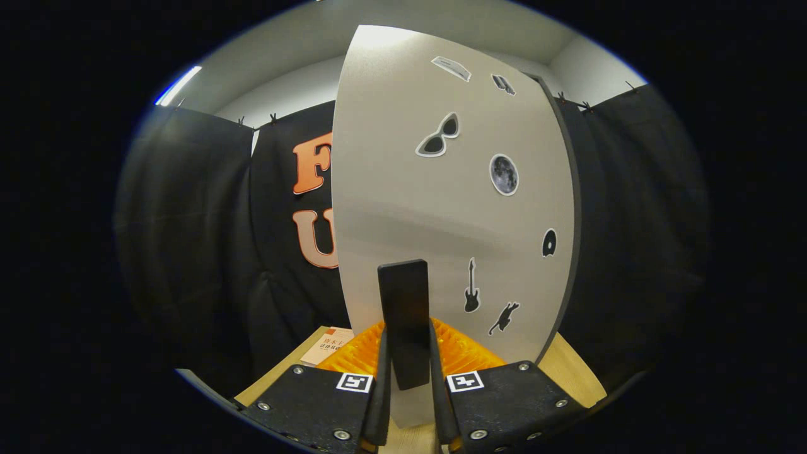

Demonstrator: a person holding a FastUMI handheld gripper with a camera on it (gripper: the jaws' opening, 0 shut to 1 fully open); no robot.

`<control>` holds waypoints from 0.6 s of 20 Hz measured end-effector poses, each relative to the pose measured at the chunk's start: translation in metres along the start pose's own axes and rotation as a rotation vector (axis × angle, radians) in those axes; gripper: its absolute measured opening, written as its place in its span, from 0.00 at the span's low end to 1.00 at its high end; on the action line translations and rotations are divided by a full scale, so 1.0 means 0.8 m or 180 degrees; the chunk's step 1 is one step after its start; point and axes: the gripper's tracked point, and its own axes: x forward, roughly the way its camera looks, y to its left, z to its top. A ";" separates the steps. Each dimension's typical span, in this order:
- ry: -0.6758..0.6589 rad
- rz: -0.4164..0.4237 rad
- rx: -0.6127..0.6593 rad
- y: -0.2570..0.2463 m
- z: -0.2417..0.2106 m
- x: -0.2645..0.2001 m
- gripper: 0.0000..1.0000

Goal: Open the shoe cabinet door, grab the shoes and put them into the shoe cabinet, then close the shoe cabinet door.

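The pale shoe cabinet door (441, 208) stands upright just ahead of me, its face dotted with small stickers such as sunglasses, a moon and a guitar. A dark edge runs down its right side. Its black vertical handle (403, 302) sits between my fingers, and both fingers press on its lower part. My gripper (408, 353) is shut on the handle. The cabinet's inside and the shoes are hidden behind the door.
A light wooden surface (570, 372) lies under the door and the gripper. A small printed card (328, 347) rests on it to the left of the fingers. Black cloth walls hang left and right.
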 end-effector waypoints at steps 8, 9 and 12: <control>0.0002 -0.0205 0.0030 -0.037 -0.005 -0.038 0.27; 0.0006 -0.0243 0.0045 -0.043 -0.006 -0.044 0.27; 0.0016 -0.0348 0.0123 -0.060 -0.008 -0.057 0.26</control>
